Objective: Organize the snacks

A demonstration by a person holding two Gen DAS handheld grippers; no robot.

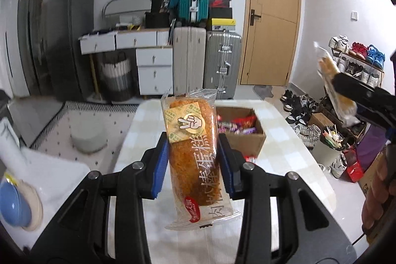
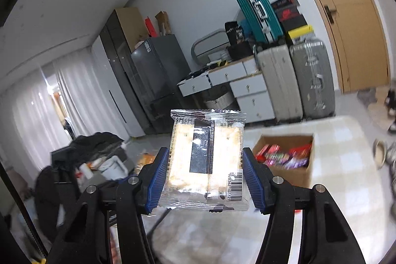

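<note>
My left gripper (image 1: 193, 152) is shut on a wrapped brown cake roll (image 1: 191, 152) with a yellow hand sticker, held lengthwise above the checked table (image 1: 279, 147). My right gripper (image 2: 205, 165) is shut on a clear square cracker packet (image 2: 205, 152), its blue pads pressing both side edges. In the left wrist view the right gripper (image 1: 346, 93) shows at the right edge, raised, with its cracker packet (image 1: 333, 85) standing up from it. A cardboard box (image 1: 243, 140) of red and purple wrapped snacks sits on the table beyond both grippers, also seen as the cardboard box (image 2: 289, 172) in the right wrist view.
Suitcases (image 1: 208, 61), white drawers (image 1: 153, 71) and a wooden door (image 1: 272, 16) line the far wall. A shoe rack (image 1: 356, 61) and shoes crowd the floor at right. A grey cushion (image 1: 87, 137) lies left of the table. Bags and a white pitcher (image 2: 111, 166) sit at left.
</note>
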